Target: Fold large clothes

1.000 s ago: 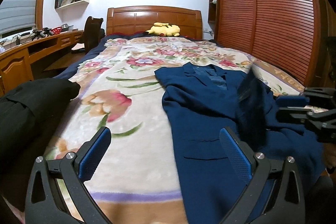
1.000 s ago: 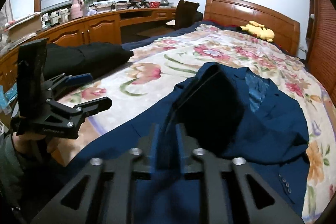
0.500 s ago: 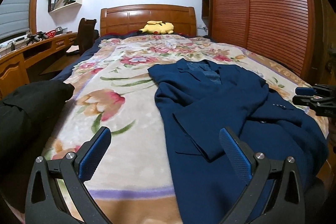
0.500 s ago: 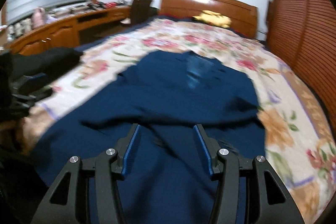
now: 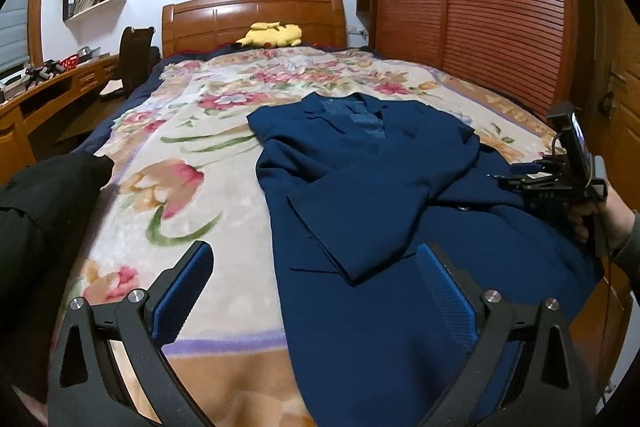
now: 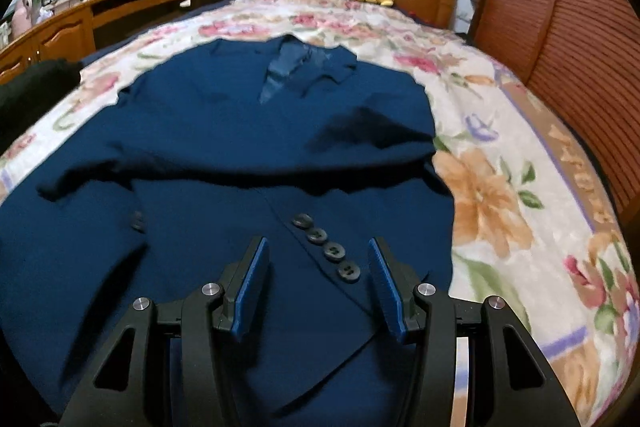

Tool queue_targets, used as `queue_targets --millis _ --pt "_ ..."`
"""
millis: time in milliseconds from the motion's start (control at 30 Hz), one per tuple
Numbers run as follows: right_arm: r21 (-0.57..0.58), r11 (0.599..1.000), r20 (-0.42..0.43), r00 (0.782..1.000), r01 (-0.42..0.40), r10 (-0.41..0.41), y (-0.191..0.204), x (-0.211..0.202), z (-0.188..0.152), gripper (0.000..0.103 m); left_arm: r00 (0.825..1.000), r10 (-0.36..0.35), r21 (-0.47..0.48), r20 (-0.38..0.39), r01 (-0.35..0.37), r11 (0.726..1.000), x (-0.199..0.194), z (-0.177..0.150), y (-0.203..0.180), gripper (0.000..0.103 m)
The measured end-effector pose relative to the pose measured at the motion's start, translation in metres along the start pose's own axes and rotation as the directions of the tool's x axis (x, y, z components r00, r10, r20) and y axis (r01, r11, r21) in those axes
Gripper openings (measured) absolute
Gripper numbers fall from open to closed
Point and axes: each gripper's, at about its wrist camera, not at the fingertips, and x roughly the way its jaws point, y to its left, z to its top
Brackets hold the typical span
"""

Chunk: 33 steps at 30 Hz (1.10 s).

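Your jacket (image 5: 380, 195) lies front-up on the flowered blanket (image 5: 192, 187), toward the right side of the bed, collar at the far end and hem hanging toward you at the near edge; 1 sleeve (image 5: 360, 227) is folded across the chest, its cuff near your left gripper (image 5: 316, 279); the other cuff, with 4 buttons (image 6: 326, 247), lies between the fingers of your right gripper (image 6: 316, 283); it looks like a lined suit cloth, so expect it to be soft and floppy but heavier than a shirt, likely to slide a little on the plush blanket and to sag if lifted from 1 point; take it by the hem corners or the shoulder seams, 2 holds at once, rather than by a loose sleeve; both grippers stand open and hold nothing; your left one hovers low over the near edge, straddling the boundary between blanket and jacket, pointing toward the headboard (image 5: 252, 19); your right one hovers just above the buttoned cuff, tilted down toward it; a black garment (image 5: 48, 195) sits at the left edge, well apart.
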Motion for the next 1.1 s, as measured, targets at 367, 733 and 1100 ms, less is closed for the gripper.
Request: queue_targets --millis 367,733,1100 --pt "0.013 0.995 0.004 0.995 -0.102 0.102 -0.01 0.019 -0.007 0.053 0.984 0.086 0.028 -0.155 -0.082 0.996 0.053 0.024 -0.012 0.078" --pt "0.03 0.992 0.033 0.992 -0.121 0.12 -0.012 0.014 -0.017 0.054 0.962 0.098 -0.008 -0.256 -0.104 0.995 0.129 0.05 0.004 0.071" --pt "0.036 0.992 0.036 0.992 -0.121 0.12 -0.011 0.013 -0.018 0.054 0.929 0.055 -0.012 -0.366 -0.064 0.998 0.177 0.04 0.002 0.073"
